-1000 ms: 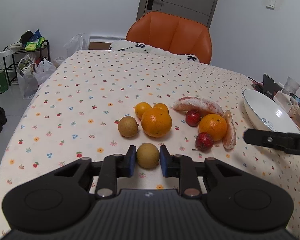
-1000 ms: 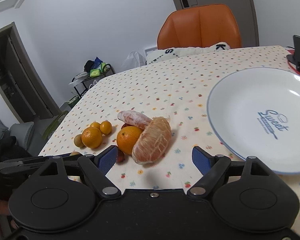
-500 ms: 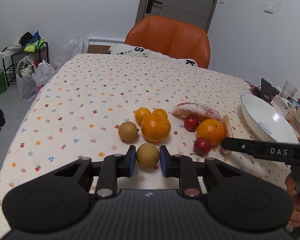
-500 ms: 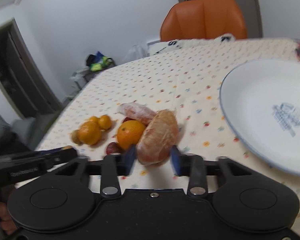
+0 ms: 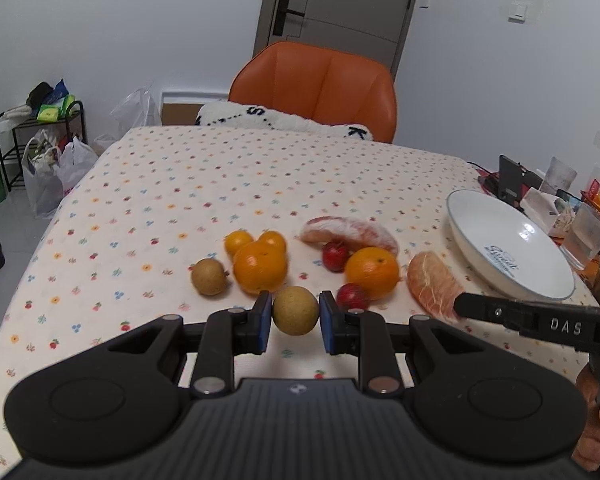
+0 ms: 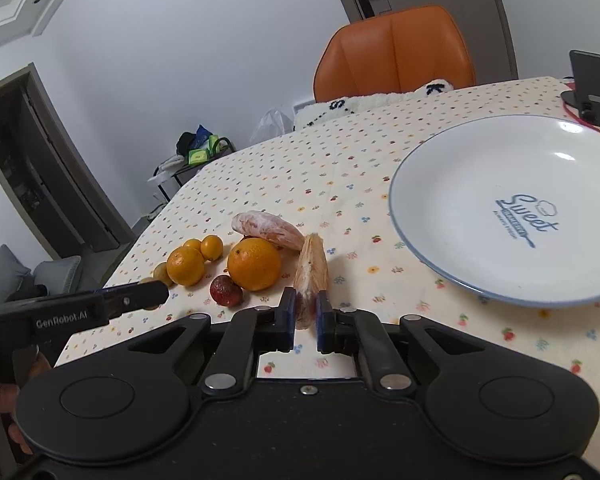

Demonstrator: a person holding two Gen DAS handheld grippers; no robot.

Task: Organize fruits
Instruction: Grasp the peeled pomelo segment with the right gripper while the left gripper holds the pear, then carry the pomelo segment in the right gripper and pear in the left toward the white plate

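Left wrist view: the left gripper (image 5: 295,317) is pinching a round brown fruit (image 5: 295,310), blue pads pressed on both sides of it. It looks lifted just off the tablecloth (image 5: 180,184), though I can't be fully sure from this angle. The rest of the fruit sits just past it: another brown fruit (image 5: 208,277) to the left, a big orange (image 5: 260,267) beside that with two small oranges (image 5: 238,242) behind it, then two red fruits (image 5: 335,256), a second orange (image 5: 372,273) and a peeled pomelo wedge (image 5: 348,232) at the back.

The right gripper (image 6: 304,312) is clamped on a second wedge (image 6: 310,272), squeezing its near end between the pads so the piece stands on edge and points away from the camera. In the left view that wedge sits just right of the second orange, with the gripper's black finger coming in from the right and a hand (image 5: 596,420) on the grip at the frame edge.

The white plate (image 6: 440,184) with blue "Sweet" lettering is off to the right of the pile, nothing in it, and apart from the held wedge. An orange chair (image 5: 316,88) stands at the far end of the table, with a fluffy white cushion in front of it.
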